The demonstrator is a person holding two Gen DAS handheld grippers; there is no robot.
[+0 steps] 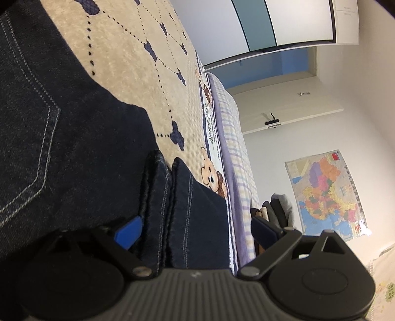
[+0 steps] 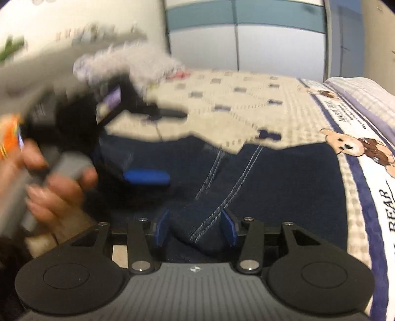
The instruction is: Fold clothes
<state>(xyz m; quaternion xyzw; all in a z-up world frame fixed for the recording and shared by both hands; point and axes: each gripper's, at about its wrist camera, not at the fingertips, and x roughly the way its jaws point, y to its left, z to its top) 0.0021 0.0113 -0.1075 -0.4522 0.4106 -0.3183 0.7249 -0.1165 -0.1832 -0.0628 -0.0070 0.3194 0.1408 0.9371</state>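
I see the bed (image 1: 138, 81) filling most of both views, covered by a cream blanket (image 2: 246, 106) with dark bear shapes, dotted lines and a bear-print border. Dark blue jeans (image 1: 74, 148) lie across the blanket, white stitching showing, with folded layers bunched toward me. Behind the bed stand a pale wardrobe (image 1: 246, 22) and a white wall carrying a colourful map (image 1: 325, 195); a small stack of folded clothes (image 1: 274, 210) sits below the map, beyond the bed edge.

My left gripper (image 1: 195, 227) has its blue pads spread wide, with folded denim edges between them, not pinched. My right gripper (image 2: 196, 227) stands partly apart around a stitched fold of denim; the pads flank it closely, without visibly pressing. A blurred hand (image 2: 51, 187) is seen in the right wrist view, gripping the other tool's grey handle.
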